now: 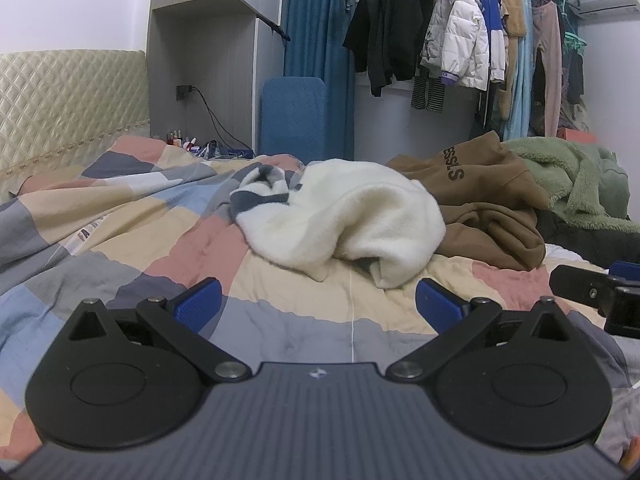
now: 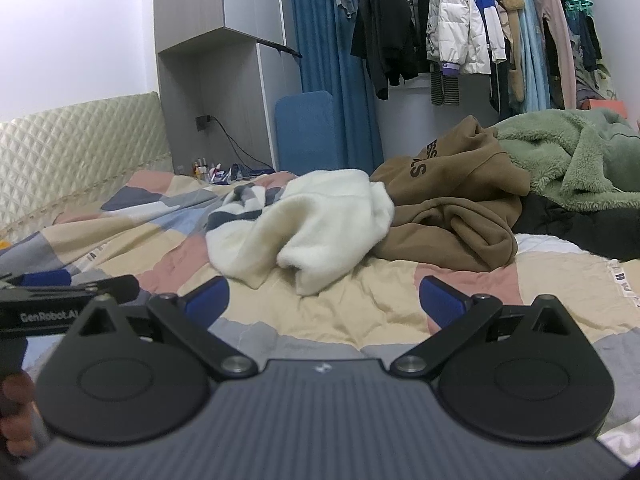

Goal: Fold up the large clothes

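Bed with patchwork quilt (image 1: 120, 240); white fleece garment (image 1: 352, 216) centre, brown hoodie (image 1: 488, 204) right, green fleece (image 1: 568, 176) far right.

Cream fleece garment (image 1: 352, 216) with navy stripes; brown hoodie (image 1: 488, 200), black lettering; sage-green fleece (image 1: 568, 176); pastel patchwork quilt (image 1: 120, 216).

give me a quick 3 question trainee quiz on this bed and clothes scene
1. True or false: the left gripper and right gripper are both open and empty.
2. Which garment lies nearest the grippers? A) crumpled white fleece garment B) brown hooded sweatshirt C) green fleece garment
3. Fill in: the clothes lie on a ____ quilt.

Key: 1 true; 2 A; 3 patchwork
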Tool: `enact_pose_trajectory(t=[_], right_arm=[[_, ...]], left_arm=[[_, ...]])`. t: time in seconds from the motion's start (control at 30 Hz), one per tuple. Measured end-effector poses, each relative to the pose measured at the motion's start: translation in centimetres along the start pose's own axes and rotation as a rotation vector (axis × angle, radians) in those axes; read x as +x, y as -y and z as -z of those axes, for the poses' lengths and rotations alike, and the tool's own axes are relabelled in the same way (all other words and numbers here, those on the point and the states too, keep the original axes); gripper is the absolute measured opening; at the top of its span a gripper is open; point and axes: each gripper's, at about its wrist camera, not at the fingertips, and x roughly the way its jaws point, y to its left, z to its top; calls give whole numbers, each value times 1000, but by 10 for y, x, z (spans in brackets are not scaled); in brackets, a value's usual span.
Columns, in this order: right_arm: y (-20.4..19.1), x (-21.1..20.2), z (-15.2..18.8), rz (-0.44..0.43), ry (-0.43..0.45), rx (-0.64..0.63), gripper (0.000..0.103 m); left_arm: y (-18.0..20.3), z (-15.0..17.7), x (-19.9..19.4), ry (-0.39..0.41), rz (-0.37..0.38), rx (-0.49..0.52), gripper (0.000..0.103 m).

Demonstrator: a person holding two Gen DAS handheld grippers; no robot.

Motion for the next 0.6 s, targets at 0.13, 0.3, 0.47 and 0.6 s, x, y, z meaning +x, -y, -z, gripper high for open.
enact_pose_trajectory(t=[0.13,0.3,0.47,0.6], right_arm=[[0,0,0,-3,-2,2,103],[0,0,1,-4,-2,-1,103],[0,0,2,-4,-1,1,103],[1,-1,3,-6,1,19,103]], left_arm=[[0,0,0,1,-1,2,103],[-2,1,2,-3,2,1,103],[-2,3,6,-9,6,1,103],[-2,4,9,-16,10,0,103]])
